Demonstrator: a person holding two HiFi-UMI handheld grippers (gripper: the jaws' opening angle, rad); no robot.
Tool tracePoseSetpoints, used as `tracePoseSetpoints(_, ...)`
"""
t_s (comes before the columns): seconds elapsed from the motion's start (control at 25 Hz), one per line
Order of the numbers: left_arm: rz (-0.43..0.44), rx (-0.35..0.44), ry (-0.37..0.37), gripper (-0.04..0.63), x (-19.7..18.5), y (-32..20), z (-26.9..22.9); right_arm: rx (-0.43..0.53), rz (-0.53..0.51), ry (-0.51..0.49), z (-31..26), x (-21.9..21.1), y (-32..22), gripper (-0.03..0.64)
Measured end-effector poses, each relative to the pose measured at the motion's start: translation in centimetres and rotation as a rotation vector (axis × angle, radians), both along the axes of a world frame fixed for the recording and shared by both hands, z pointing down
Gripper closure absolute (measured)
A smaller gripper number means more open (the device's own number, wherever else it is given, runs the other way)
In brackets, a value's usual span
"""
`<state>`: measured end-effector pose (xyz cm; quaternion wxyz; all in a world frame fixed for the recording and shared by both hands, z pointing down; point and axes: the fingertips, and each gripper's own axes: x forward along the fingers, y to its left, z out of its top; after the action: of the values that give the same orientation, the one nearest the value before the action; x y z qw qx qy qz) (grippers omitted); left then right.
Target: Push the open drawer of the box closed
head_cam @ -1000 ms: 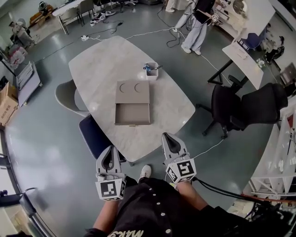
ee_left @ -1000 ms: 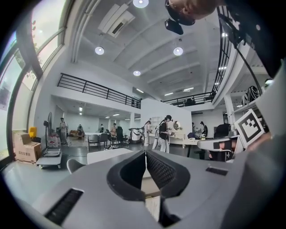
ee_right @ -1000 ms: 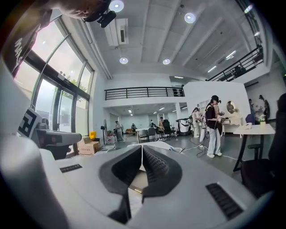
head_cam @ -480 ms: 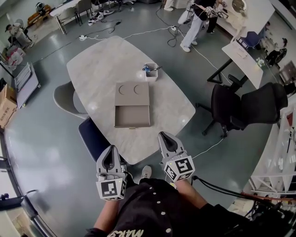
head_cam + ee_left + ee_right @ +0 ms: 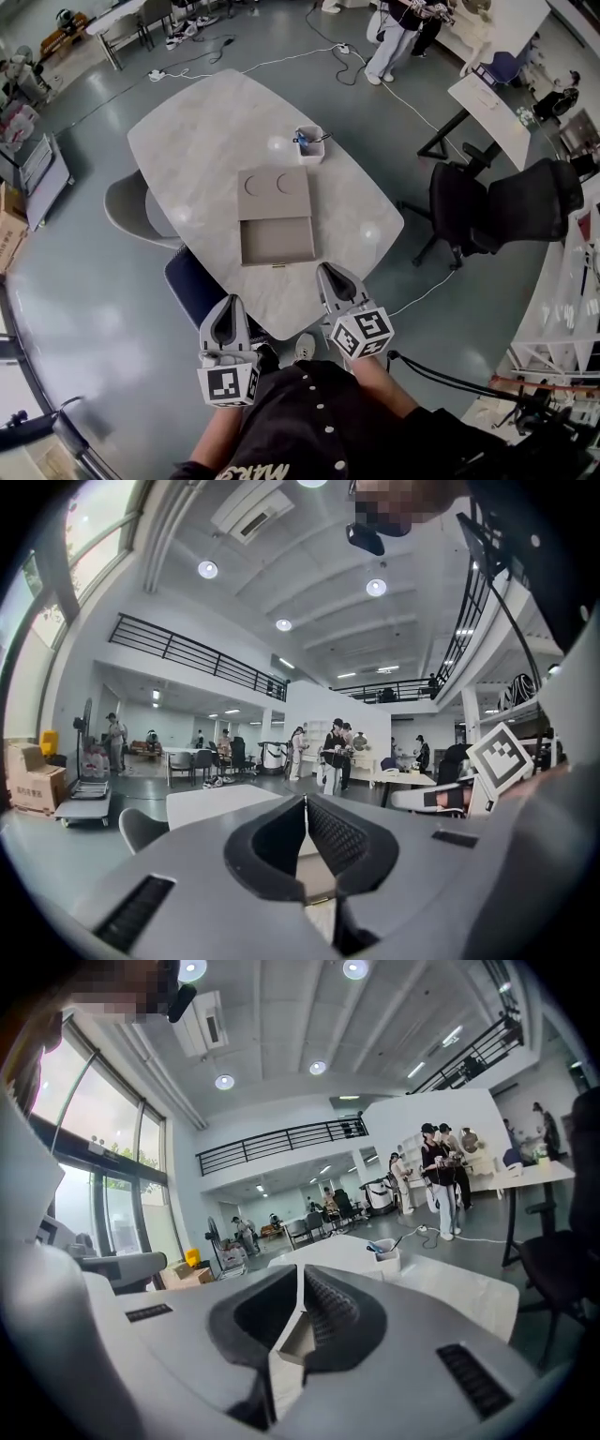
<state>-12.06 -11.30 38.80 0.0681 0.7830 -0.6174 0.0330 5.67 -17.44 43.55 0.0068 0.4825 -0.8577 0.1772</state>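
Observation:
A tan box (image 5: 273, 192) lies in the middle of the white marble table (image 5: 197, 131). Its drawer (image 5: 277, 241) is pulled out toward me and looks empty. My right gripper (image 5: 330, 276) is shut and empty, with its tip over the table's near edge, a little right of the drawer's front. My left gripper (image 5: 228, 311) is shut too, held lower left, off the table. In the right gripper view the shut jaws (image 5: 300, 1269) point at the drawer (image 5: 289, 1337). The left gripper view shows shut jaws (image 5: 305, 801) aimed toward the table.
A small white cup (image 5: 307, 144) with pens stands just behind the box. A grey chair (image 5: 127, 202) and a blue chair (image 5: 192, 279) sit at the table's left and near sides. A black office chair (image 5: 497, 214) is to the right. People stand far back.
The right gripper has edged a little left and forward to the table's near edge. The left gripper has barely moved. Both stay shut. The head view has shifted slightly.

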Motion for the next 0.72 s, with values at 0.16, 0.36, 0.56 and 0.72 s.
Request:
tracePoseSetpoints(0.16, 0.042, -0.034, 0.023, 0.578, 0.0, -0.4, 1.5, -0.103, 0.013, -0.083, 2.8, -1.2, -0.9, 0.618)
tracePoseSetpoints(0.36, 0.076, -0.087, 0.053, 0.578, 0.0, -1.1, 3.6, -0.234, 0.028, -0.144, 7.5, -3.0, -2.0, 0.617)
tracePoseSetpoints(0.56, 0.098, -0.144, 0.06, 0.578, 0.4, -1.9, 6.5, -0.33, 0.025, -0.076, 13.3, -4.1, -2.4, 0.603)
tracePoseSetpoints(0.72, 0.099, -0.196, 0.075, 0.578, 0.4, -2.0, 8.9, -0.399, 0.028, 0.008, 18.0, -5.2, -2.4, 0.589)
